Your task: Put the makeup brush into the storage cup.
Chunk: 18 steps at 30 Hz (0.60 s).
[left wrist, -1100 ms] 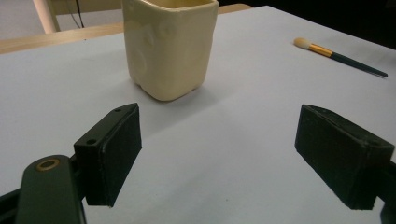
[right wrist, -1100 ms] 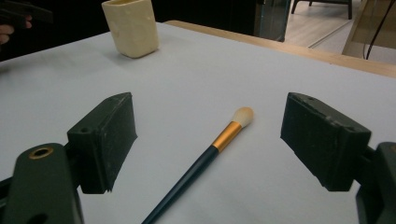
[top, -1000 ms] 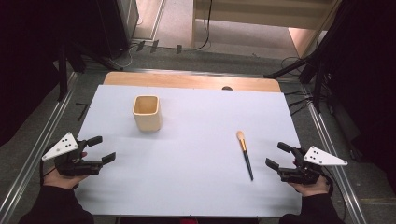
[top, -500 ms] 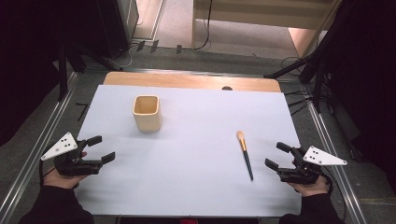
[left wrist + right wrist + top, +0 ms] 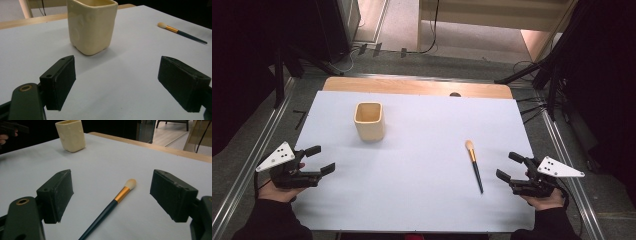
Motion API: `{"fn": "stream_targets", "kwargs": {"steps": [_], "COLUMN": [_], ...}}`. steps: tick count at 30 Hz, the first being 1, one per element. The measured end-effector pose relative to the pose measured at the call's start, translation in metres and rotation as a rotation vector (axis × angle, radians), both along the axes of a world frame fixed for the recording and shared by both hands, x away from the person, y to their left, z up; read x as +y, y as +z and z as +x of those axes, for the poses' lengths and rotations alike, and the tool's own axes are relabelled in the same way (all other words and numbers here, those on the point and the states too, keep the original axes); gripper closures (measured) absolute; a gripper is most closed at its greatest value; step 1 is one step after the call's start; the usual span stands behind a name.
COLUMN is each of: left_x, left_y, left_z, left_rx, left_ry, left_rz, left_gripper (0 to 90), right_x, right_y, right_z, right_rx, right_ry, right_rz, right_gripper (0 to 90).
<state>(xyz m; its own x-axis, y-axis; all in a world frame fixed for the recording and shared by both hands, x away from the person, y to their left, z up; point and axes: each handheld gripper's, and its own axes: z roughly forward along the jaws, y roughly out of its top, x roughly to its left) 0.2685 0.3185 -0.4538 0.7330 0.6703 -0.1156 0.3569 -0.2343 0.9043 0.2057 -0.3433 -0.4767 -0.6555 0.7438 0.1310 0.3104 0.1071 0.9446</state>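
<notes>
Near the table's right edge, the right gripper point(image 5: 510, 174) (jaws wide, like the left gripper's point(image 5: 321, 161)) faces the brush point(image 5: 110, 207); its thin handle could roll away before reaching the cup point(image 5: 369, 120).

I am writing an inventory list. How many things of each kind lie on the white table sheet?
Cream ceramic cup: 1
Makeup brush, dark handle and pale bristles: 1
Total: 2
</notes>
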Motion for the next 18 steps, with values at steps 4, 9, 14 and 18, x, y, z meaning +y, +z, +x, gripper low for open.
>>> {"fn": "stream_targets", "kwargs": {"steps": [4, 9, 14, 18], "left_x": [0.0001, -0.0001, -0.0004, 0.0004], "left_y": [0.0001, -0.0005, -0.0004, -0.0002], "left_z": [0.0001, 0.0005, 0.0004, 0.0005], "left_rx": [0.000, 0.003, 0.002, 0.003], "left_ry": [0.000, 0.001, 0.001, 0.004], "left_rz": [0.002, 0.005, 0.007, 0.007], "left_gripper": [15.5, 15.6, 15.7, 15.8], "right_x": [0.0003, 0.0001, 0.0008, 0.0016], "right_y": [0.0001, 0.0003, 0.0003, 0.0020], "right_z": [0.0000, -0.0003, 0.0000, -0.0006], "right_rx": [-0.001, -0.001, 0.001, -0.006], "right_ry": [0.002, 0.005, 0.006, 0.004], "right_rz": [0.000, -0.001, 0.000, 0.000], "right_gripper": [19.2, 19.1, 19.1, 19.0]}}
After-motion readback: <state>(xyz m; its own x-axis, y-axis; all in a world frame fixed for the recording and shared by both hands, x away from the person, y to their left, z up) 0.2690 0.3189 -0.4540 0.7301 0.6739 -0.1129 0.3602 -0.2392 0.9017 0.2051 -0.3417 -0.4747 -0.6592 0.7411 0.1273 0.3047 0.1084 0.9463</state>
